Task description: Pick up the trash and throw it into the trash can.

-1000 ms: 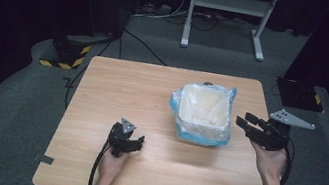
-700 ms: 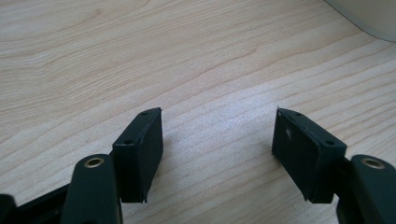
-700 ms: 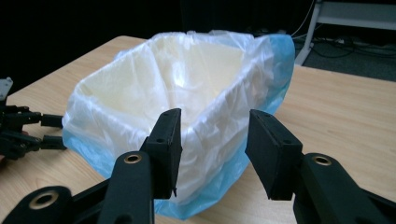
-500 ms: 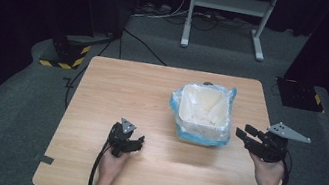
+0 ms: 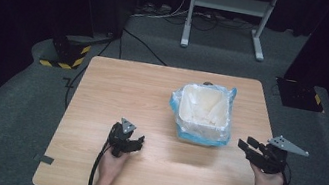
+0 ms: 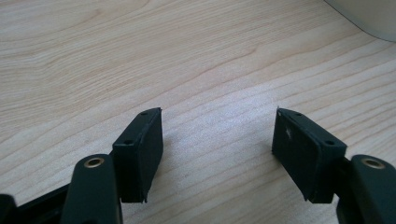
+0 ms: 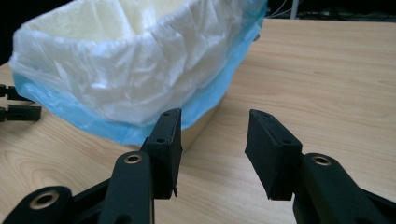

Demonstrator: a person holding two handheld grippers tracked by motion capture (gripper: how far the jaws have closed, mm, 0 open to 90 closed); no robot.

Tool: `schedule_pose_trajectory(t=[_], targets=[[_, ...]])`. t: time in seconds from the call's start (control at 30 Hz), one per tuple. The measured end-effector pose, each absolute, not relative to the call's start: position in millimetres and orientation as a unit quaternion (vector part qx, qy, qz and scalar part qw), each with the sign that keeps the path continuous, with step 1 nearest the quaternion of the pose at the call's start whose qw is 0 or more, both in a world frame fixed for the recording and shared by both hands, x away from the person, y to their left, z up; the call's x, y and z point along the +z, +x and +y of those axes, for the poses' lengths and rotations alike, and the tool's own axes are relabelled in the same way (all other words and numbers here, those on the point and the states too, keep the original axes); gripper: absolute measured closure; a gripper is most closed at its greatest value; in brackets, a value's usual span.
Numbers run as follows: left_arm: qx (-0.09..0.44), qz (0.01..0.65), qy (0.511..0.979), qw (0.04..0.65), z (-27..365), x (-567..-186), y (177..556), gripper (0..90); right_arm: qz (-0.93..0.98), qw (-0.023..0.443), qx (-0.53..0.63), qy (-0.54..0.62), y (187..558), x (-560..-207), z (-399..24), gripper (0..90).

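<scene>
**Bright table, dark room**

You are working under overhead light that is brightening the table while the surroundings are fading to black. Soft shadows are pooling beneath both grippers, and the bag is blurring slightly up close.

lined bin mid-table, bare tabletop around

Left gripper low, jaws apart, right gripper raised, jaws apart, empty.
</scene>
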State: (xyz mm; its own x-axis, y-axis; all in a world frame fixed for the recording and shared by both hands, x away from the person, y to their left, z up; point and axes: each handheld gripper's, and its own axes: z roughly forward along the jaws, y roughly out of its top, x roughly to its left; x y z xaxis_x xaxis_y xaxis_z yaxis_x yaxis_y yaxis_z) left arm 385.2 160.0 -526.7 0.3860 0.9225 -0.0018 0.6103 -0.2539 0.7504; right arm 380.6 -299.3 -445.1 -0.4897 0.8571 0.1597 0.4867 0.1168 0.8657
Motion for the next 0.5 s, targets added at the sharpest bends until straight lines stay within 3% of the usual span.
schedule_pose_trajectory(t=[0.5], targets=[[0.227, 0.505, 0.759, 0.343, 160, -527, 385, 33.3, 0.728, 0.204, 0.426, 0.498, 375, -493, -306, 54.9]])
